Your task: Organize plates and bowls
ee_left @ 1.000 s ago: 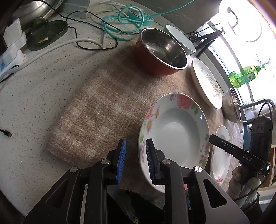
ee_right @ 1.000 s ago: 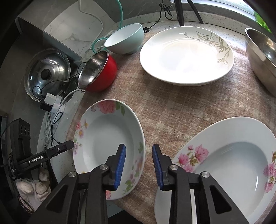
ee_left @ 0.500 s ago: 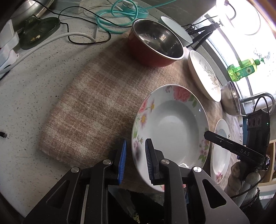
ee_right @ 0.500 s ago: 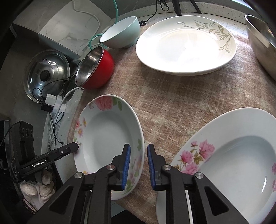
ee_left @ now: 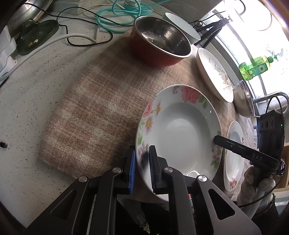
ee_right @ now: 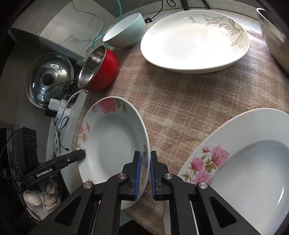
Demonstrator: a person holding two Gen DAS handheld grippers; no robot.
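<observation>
A deep white plate with pink flowers lies on a checked brown cloth. My left gripper is shut on its near-left rim, jaws closing tight with a blue pad on each face. My right gripper is shut on the opposite rim in the same way. Each gripper shows in the other's view, at the plate's far edge: the right gripper and the left gripper. A second flowered plate lies just to the right.
On the cloth stand a white plate with a leaf pattern, a red bowl with a steel inside, a mint bowl and a steel bowl. Cables, a teal hose and a pot lid lie on the counter to the left.
Both grippers have narrowed from a clear gap down onto the flowered plate's rim, one on each side. The plate now sits between both pairs of pads.
</observation>
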